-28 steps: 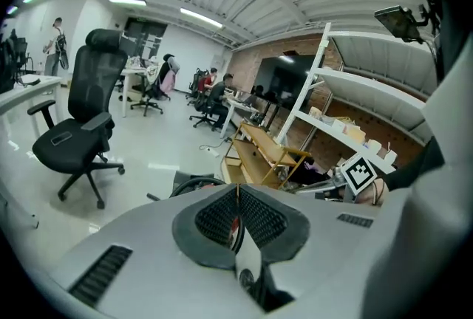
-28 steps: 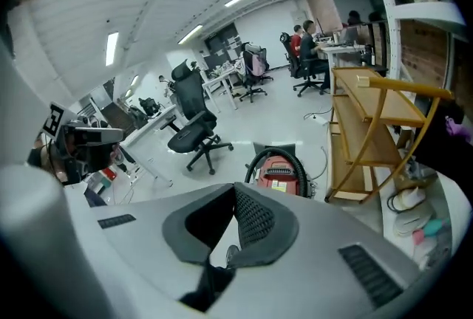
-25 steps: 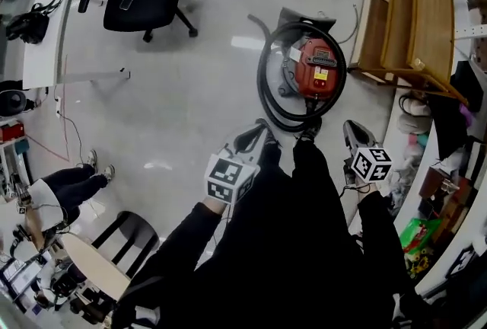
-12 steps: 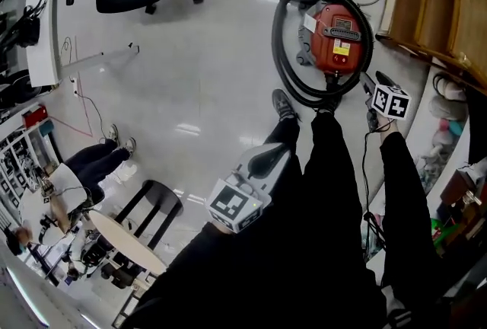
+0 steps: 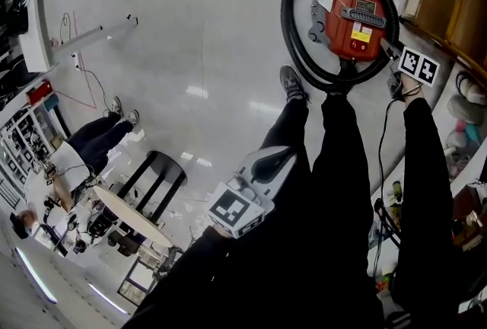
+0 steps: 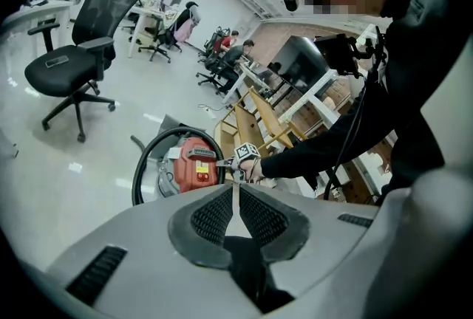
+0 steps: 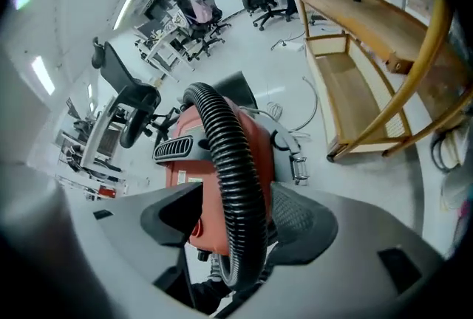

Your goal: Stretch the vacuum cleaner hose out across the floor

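I have the pale floor (image 5: 198, 53) filling the head view, and at its far right sits the red canister vacuum cleaner (image 5: 358, 19) with its black ribbed hose (image 7: 233, 177) coiled in a loop around the body, not yet drawn out. My right gripper (image 7: 236, 221) is down at the near right side of that loop, its jaws opening with the hose running between them and lying against one pad. My left gripper (image 6: 235, 196) hangs nearer, well apart from the vacuum cleaner, jaws clenched together on nothing.
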### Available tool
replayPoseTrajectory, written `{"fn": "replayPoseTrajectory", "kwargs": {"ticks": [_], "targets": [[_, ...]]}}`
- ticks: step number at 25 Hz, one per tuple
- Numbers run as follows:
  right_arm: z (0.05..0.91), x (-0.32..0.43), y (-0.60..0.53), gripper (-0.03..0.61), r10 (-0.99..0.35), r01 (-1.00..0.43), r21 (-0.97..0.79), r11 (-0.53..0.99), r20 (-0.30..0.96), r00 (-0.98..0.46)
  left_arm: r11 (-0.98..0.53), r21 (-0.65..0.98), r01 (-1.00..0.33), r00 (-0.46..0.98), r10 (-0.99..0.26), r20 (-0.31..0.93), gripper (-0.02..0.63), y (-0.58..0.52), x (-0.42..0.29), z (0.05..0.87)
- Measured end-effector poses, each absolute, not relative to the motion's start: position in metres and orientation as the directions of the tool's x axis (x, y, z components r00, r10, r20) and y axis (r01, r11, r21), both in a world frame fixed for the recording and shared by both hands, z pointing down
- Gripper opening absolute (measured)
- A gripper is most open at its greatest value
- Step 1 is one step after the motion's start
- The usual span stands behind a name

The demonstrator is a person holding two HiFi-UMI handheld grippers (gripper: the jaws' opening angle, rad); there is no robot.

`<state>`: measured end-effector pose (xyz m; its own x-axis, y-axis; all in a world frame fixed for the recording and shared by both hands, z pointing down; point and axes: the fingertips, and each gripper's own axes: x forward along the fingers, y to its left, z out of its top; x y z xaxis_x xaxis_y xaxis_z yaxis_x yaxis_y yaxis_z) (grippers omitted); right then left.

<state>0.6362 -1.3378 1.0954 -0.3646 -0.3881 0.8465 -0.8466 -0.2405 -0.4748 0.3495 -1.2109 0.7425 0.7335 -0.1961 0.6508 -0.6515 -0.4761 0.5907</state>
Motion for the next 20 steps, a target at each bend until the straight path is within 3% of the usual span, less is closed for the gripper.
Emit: {"fn": "replayPoseTrajectory", "kwargs": {"ticks": [4, 5, 11, 20], "targets": [[1.106, 0.635, -1.336, 0.254, -0.357, -0.836, -0.503, -0.219, 0.839, -0.411, -0.453, 0.604, -0.655, 0.739, -0.219, 0.637, 0.023, -1.212, 0.353, 0.748], [1.102, 0.632, -1.333, 0.199, -0.334, -0.859, -0.478, -0.182, 0.852, -0.403, -0.45, 0.604, -0.658, 0.738, -0.223, 0.637, 0.023, -1.214, 0.352, 0.746], [1.016, 0.584, -1.348, 0.181, -0.318, -0.909, -0.415, 0.041, 0.857, -0.405, -0.505, 0.587, -0.633, 0.763, -0.276, 0.585, 0.023, -1.253, 0.36, 0.712], [0.861, 0.421, -1.294, 0.164, -0.22, -0.84, -0.353, 0.411, 0.857, -0.467, -0.687, 0.421, -0.592, 0.786, -0.374, 0.493, 0.023, -1.286, 0.333, 0.619]]}}
